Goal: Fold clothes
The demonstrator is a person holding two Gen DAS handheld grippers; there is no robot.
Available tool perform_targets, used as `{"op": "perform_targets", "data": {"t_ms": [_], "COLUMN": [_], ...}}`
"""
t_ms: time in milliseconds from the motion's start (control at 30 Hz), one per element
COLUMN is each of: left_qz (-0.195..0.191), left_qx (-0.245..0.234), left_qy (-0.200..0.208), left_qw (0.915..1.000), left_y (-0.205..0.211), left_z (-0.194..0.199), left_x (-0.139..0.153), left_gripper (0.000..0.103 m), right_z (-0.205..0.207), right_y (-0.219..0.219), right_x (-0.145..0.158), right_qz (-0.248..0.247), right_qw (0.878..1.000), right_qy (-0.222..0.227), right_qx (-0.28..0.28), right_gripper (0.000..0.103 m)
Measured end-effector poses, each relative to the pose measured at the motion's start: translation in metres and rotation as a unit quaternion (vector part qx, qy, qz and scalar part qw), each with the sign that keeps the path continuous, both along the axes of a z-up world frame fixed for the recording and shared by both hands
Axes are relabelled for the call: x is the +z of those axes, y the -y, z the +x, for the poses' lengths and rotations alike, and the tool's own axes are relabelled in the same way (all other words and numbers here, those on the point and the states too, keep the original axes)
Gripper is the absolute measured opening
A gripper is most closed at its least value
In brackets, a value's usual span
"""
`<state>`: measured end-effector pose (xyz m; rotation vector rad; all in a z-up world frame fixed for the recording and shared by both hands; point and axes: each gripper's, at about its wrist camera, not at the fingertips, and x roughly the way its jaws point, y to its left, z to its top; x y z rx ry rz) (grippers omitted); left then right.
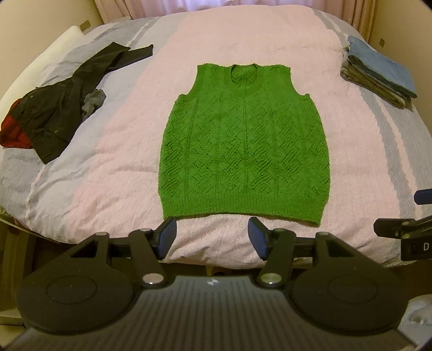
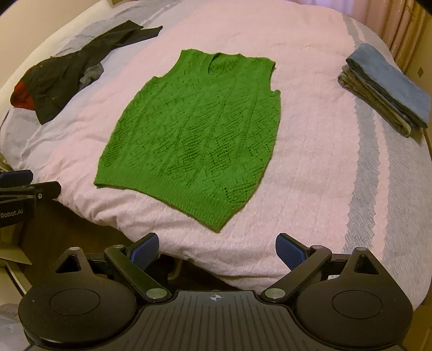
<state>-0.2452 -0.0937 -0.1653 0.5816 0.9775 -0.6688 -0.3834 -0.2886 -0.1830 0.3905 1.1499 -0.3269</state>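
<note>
Green vest (image 1: 244, 143) lies flat on the bed (image 1: 270, 35). Left gripper (image 1: 212, 237) and right gripper (image 2: 217, 252) both gape wide, empty

bed (image 1: 121, 151) w/ pink & grey-striped cover, pink curtains (image 1: 167, 6) behind, cream walls (image 1: 40, 13), warm dim light.

Dim warm light, soft focus, fisheye-bent edges.

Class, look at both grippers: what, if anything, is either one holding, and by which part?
Nothing is held. The left gripper and right gripper are both open, short of the green knitted vest lying flat on the bed.
</note>
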Motion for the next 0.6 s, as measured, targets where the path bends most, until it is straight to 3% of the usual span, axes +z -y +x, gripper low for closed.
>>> {"op": "perform_targets", "data": {"t_ms": [300, 600], "left_qz": [0.007, 0.013], "left_qx": [-0.014, -0.055], "left_qy": [-0.021, -0.044], "left_qw": [0.9997, 0.9975], "left_y": [0.022, 0.06], "left_z": [0.044, 0.131], "left_x": [-0.015, -0.028], "left_gripper": [0.055, 0.055], "right_z": [0.043, 0.111], "right_y": [0.013, 0.035], "right_x": [-0.012, -0.023], "right_qz": [0.007, 0.013], "right_qw": [1.0, 0.996], "right_qy": [-0.018, -0.043], "right_qx": [-0.017, -0.076], "right_gripper": [0.096, 0.096]}}
